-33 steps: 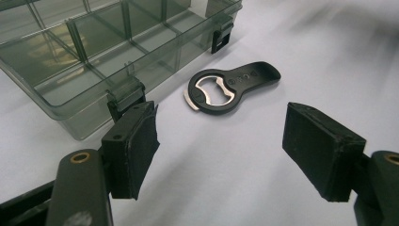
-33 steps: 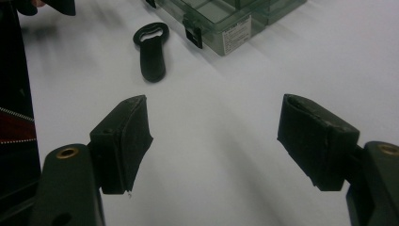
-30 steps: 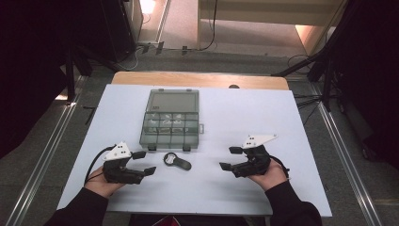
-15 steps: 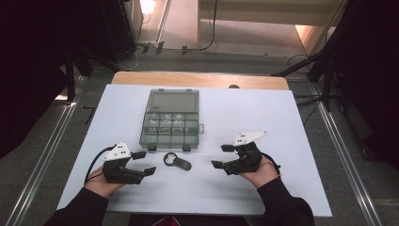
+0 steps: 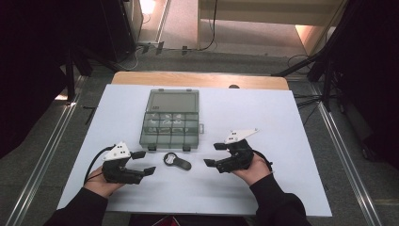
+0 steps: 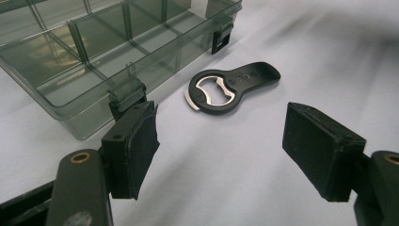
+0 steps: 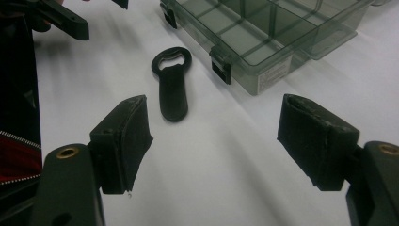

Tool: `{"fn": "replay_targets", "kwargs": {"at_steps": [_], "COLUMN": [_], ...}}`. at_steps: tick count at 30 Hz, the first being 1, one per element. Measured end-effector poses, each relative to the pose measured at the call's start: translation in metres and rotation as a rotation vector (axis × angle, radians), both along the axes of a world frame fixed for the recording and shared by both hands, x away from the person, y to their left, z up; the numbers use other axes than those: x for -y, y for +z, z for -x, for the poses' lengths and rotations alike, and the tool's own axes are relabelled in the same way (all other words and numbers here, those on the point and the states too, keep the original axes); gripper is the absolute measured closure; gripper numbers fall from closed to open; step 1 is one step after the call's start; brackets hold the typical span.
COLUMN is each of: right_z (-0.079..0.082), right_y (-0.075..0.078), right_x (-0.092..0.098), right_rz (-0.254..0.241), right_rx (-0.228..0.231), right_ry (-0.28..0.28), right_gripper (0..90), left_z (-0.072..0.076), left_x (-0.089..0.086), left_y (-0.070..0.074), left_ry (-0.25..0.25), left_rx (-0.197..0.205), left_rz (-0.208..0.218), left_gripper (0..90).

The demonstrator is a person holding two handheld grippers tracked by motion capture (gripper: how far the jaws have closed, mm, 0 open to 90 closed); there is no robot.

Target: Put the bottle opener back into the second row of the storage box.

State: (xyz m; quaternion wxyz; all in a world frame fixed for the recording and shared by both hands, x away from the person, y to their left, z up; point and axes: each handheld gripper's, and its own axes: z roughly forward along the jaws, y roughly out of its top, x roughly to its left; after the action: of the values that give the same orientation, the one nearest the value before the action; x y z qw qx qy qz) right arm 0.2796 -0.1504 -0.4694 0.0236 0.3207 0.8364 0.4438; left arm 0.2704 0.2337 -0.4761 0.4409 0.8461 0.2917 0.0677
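organizer box (image 7: 263, 33) cut off, bottle opener (image 6: 230, 87) whole — compartment contents unclear

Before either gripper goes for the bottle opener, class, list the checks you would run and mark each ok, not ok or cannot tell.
1. Left gripper jaws wide open, nothing between them: ok.
2. Right gripper jaws wide open, nothing between them: ok.
3. Bottle opener lies flat on the table, free of both grippers: ok.
4. Opener apart from the organiser box: ok, a small gap shows.
5. Box lid open, compartments reachable: ok.
6. What the compartments hold: cannot tell.
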Motion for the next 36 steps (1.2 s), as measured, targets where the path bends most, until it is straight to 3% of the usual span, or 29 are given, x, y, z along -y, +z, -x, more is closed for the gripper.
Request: {"fn": "replay_targets", "kwargs": {"at_steps": [19,26,36], "right_z": [-0.010,-0.014,-0.018], "right_y": [-0.002,-0.004,-0.008], "right_x": [-0.024,-0.039,-0.059], "right_rz": [0.009,0.023,0.078], "right_rx": [-0.015,-0.045,-0.063], "right_ry": [0.023,0.034,0.063], "right_gripper": [27.8,28.0,29.4], "left_z": [0.000,0.000,0.000], "left_x": [0.000,0.000,-0.001], "left_y": [0.000,0.000,0.000], "left_ry": [-0.002,-0.004,-0.005], "left_rx": [-0.001,-0.001,-0.001], "left_rz": [-0.001,-0.003,-0.001], "left_gripper": [26.8,26.9,26.8]}}
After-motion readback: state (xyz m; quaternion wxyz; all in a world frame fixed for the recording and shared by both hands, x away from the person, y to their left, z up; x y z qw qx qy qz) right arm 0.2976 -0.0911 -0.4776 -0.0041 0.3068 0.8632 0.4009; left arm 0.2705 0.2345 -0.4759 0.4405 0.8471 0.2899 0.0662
